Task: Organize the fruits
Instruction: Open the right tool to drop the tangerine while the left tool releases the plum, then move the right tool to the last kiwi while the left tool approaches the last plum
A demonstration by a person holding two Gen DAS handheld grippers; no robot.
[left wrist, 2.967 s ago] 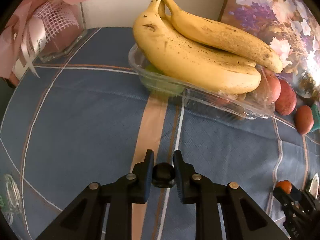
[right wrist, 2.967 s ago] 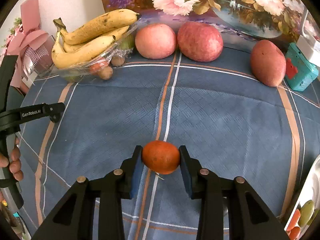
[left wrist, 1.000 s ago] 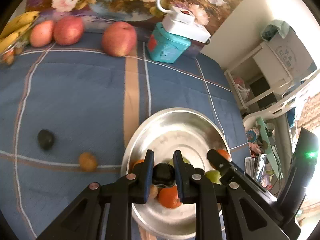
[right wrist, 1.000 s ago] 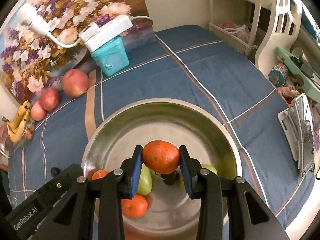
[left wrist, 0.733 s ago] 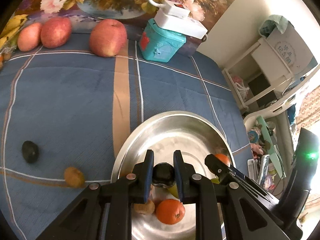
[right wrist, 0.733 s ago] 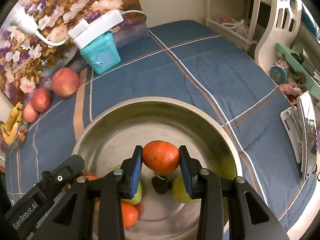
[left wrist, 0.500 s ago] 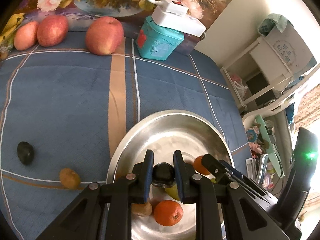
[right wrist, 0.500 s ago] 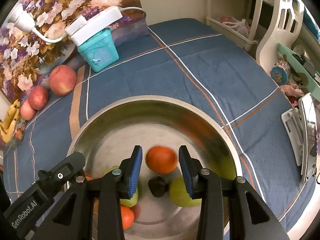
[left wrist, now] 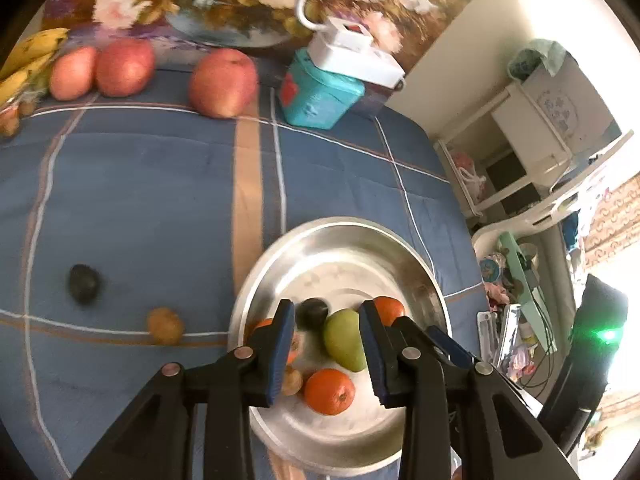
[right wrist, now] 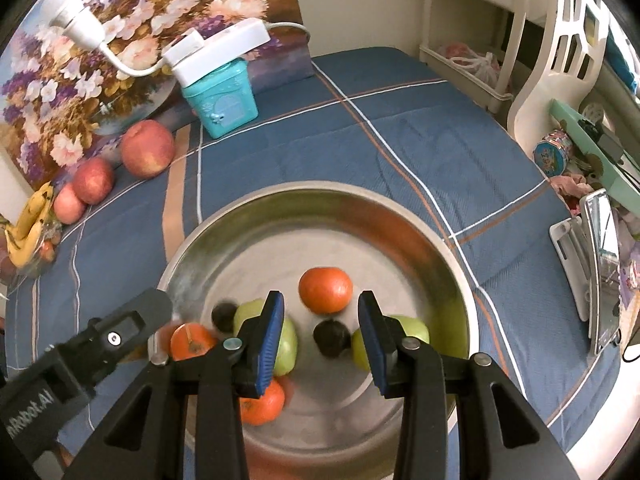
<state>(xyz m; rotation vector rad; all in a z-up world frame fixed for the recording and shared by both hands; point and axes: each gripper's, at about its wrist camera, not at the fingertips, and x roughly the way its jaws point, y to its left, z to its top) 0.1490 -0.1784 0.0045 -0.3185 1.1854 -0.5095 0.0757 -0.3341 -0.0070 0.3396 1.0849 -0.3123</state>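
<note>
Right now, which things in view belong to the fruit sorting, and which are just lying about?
Job: steel bowl, orange, green pears, dark fruit, brown fruit, apples, bananas.
Clutter: teal tin, power strip, phone.

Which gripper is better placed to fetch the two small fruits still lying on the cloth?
Left, probably. Both grippers are open over the bowl, but the left gripper stands nearer the dark fruit and brown fruit; the right gripper view does not show them.
</note>
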